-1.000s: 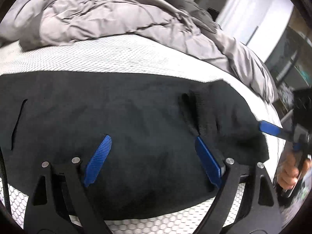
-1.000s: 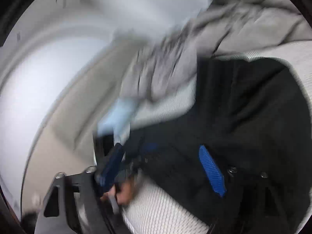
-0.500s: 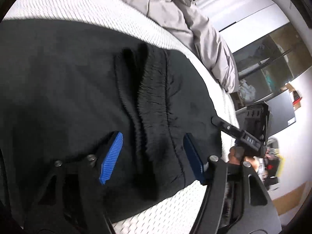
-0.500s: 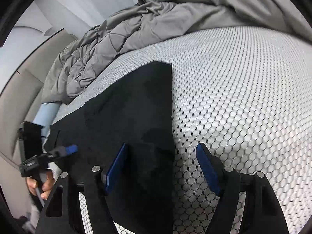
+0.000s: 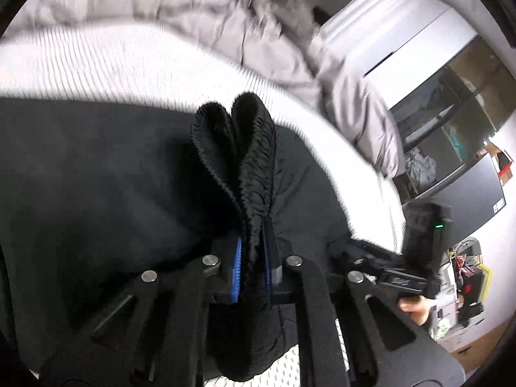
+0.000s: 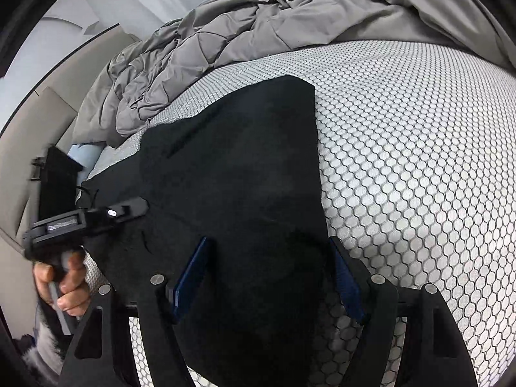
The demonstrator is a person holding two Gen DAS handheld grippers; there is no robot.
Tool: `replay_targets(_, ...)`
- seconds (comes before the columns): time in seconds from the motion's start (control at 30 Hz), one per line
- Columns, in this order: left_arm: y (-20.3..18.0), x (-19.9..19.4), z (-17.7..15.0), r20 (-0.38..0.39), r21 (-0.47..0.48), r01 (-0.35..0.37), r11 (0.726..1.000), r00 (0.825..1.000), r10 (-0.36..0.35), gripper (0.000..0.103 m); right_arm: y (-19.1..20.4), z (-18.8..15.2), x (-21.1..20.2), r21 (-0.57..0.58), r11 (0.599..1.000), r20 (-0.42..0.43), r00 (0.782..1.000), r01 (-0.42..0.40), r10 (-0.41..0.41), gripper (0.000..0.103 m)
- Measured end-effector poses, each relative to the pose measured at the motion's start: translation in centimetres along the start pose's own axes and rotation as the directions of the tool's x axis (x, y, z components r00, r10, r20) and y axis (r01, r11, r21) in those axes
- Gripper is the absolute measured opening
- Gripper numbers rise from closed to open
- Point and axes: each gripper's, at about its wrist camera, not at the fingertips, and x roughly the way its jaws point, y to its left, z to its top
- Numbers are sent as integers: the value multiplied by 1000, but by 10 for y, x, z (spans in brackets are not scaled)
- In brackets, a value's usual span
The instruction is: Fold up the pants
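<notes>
Black pants (image 5: 96,177) lie spread flat on the white honeycomb mattress (image 6: 403,161). My left gripper (image 5: 253,242) is closing its jaws, and the blue pads press on the ribbed waistband (image 5: 245,148), which stands up in a doubled fold ahead of the fingers. In the right wrist view that same gripper (image 6: 143,208) sits at the pants' left edge, held by a hand (image 6: 64,283). My right gripper (image 6: 267,245) stands open, low over the other end of the pants (image 6: 242,161). Its left finger is over the cloth and its right finger sits at the straight cloth edge.
A crumpled grey duvet (image 6: 258,25) is heaped along the far side of the mattress. Past the bed's edge in the left wrist view stand open shelves (image 5: 451,122) and a dark screen (image 5: 467,200). A beige headboard (image 6: 48,113) lies to the left.
My left gripper's jaws went from wide apart to pinched on the waistband, which is now bunched up between the pads. The right gripper swung down over the pants' end and now hovers closer.
</notes>
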Motion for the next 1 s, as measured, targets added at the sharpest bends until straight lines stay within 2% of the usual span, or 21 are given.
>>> replay_targets(0.07, 7, -34, 8, 68, 16, -32, 999, 997, 31, 8, 11, 5, 4, -5, 1000, 1, 1000, -19, 19, 75)
replay_targets(0.17, 29, -53, 11, 95, 23, -153, 988, 984, 150, 8, 27, 6, 10, -31, 999, -9, 999, -35, 35, 75)
replay_targets(0.2, 46, -51, 9, 72, 20, -242, 970, 968, 240, 9, 29, 4, 9, -43, 998, -16, 999, -36, 35, 75)
replay_targets(0.23, 60, -46, 7, 47, 20, -298, 954, 954, 297, 9, 34, 4, 13, -57, 998, -26, 999, -37, 35, 75)
replay_targets(0.27, 76, -39, 5, 9, 6, -317, 948, 948, 317, 11, 39, 4, 17, -71, 997, -34, 999, -32, 30, 75)
replay_targets(0.3, 89, -35, 3, -27, -10, -319, 948, 947, 319, 16, 42, 3, 19, -84, 996, -41, 999, -24, 21, 76)
replay_targets(0.33, 102, -35, 0, -36, -58, -282, 958, 959, 280, 16, 44, 2, 21, -92, 996, -45, 999, -20, 16, 78)
replay_targets(0.4, 104, -41, 0, -20, -84, -244, 966, 970, 243, 15, 47, 1, 24, -102, 995, -49, 999, -15, 10, 78)
replay_targets(0.5, 95, -56, -3, 20, -3, -277, 961, 961, 277, 15, 48, 4, 23, -86, 996, -47, 999, -31, 27, 78)
replay_targets(0.53, 90, -60, -3, 25, 21, -299, 954, 954, 298, 18, 47, 5, 21, -76, 996, -43, 998, -47, 44, 78)
replay_targets(0.6, 86, -66, -2, 29, 45, -372, 927, 928, 371, 21, 38, 2, 12, -66, 995, -44, 997, -69, 67, 78)
replay_targets(0.63, 83, -69, -3, 39, 53, -397, 916, 918, 395, 25, 35, 0, 9, -61, 995, -51, 996, -78, 75, 78)
replay_targets(0.67, 78, -72, -2, 52, 54, -394, 918, 919, 391, 29, 33, -1, 8, -57, 994, -63, 994, -88, 84, 78)
replay_targets(0.73, 70, -84, -4, 101, 56, -389, 920, 919, 382, 45, 27, -9, 3, -46, 988, -105, 984, -147, 141, 78)
replay_targets(0.77, 63, -88, -4, 131, 62, -391, 918, 915, 381, 49, 26, -14, 2, -42, 982, -126, 976, -185, 178, 78)
replay_targets(0.8, 62, -94, -4, 146, 69, -391, 918, 914, 379, 56, 26, -21, 1, -43, 970, -159, 960, -239, 230, 75)
replay_targets(0.83, 54, -94, -3, 165, 74, -389, 918, 913, 373, 58, 27, -26, 1, -45, 965, -173, 953, -259, 248, 66)
replay_targets(0.87, 49, -92, -3, 174, 73, -377, 923, 917, 360, 59, 27, -30, 1, -40, 962, -177, 950, -269, 258, 61)
replay_targets(0.9, 43, -86, -2, 168, 75, -352, 933, 927, 336, 59, 27, -35, 6, -19, 962, -188, 946, -273, 264, 50)
replay_targets(0.93, 37, -79, 1, 155, 78, -340, 937, 933, 326, 59, 29, -37, 10, -15, 966, -193, 949, -257, 250, 37)
replay_targets(1.0, 27, -64, 1, 135, 86, -327, 941, 940, 314, 59, 33, -37, 12, -29, 969, -194, 952, -246, 236, 28)
